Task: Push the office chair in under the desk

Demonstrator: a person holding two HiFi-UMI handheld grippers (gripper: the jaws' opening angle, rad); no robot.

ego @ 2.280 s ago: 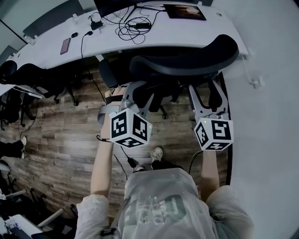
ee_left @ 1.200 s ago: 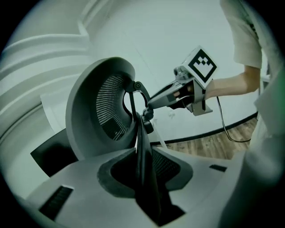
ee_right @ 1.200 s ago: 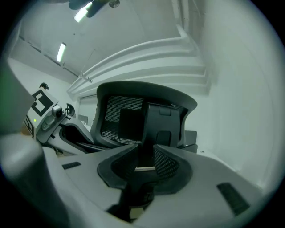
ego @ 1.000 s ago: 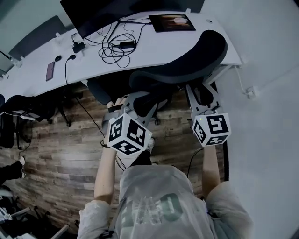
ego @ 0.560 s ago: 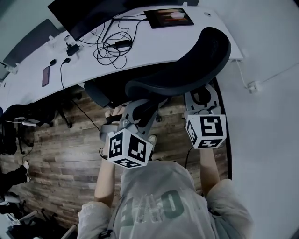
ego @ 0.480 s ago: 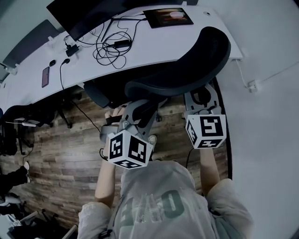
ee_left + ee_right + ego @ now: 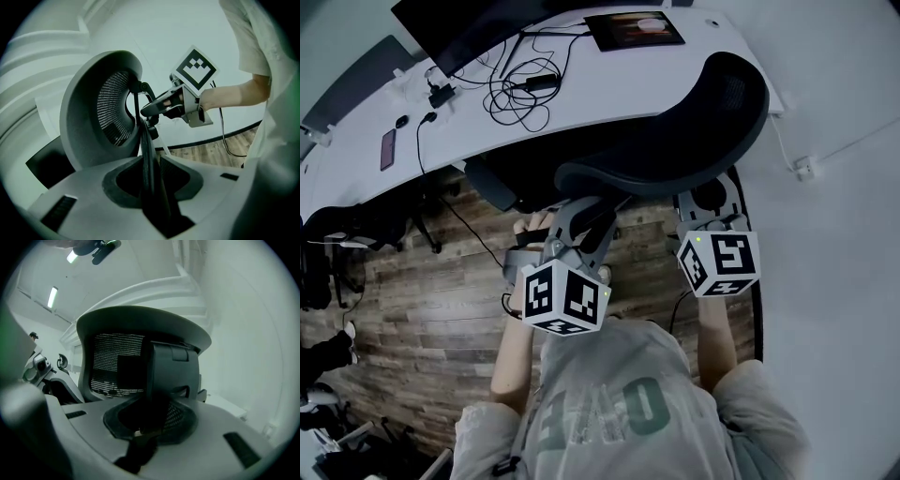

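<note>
The black office chair's curved back (image 7: 675, 141) stands against the white desk (image 7: 609, 94), and its seat is hidden beneath the desk top. In the head view, my left gripper (image 7: 584, 214) reaches into the back's frame from behind. In the left gripper view its jaws are shut on a thin dark frame bar (image 7: 146, 154) beside the mesh back (image 7: 108, 117). My right gripper (image 7: 710, 199) is at the back's right side. In the right gripper view its jaws are closing on the dark back support (image 7: 171, 376), which sits between the pads.
On the desk are a monitor (image 7: 459, 23), tangled cables (image 7: 511, 89), a phone (image 7: 387, 148) and a dark tablet (image 7: 633, 28). More black chairs (image 7: 356, 230) stand at the left on the wood floor (image 7: 422, 309). A pale floor area (image 7: 844, 234) lies to the right.
The chair back has shifted a little up and to the right in the head view, toward the desk's right end. Both grippers have stayed at its frame.
</note>
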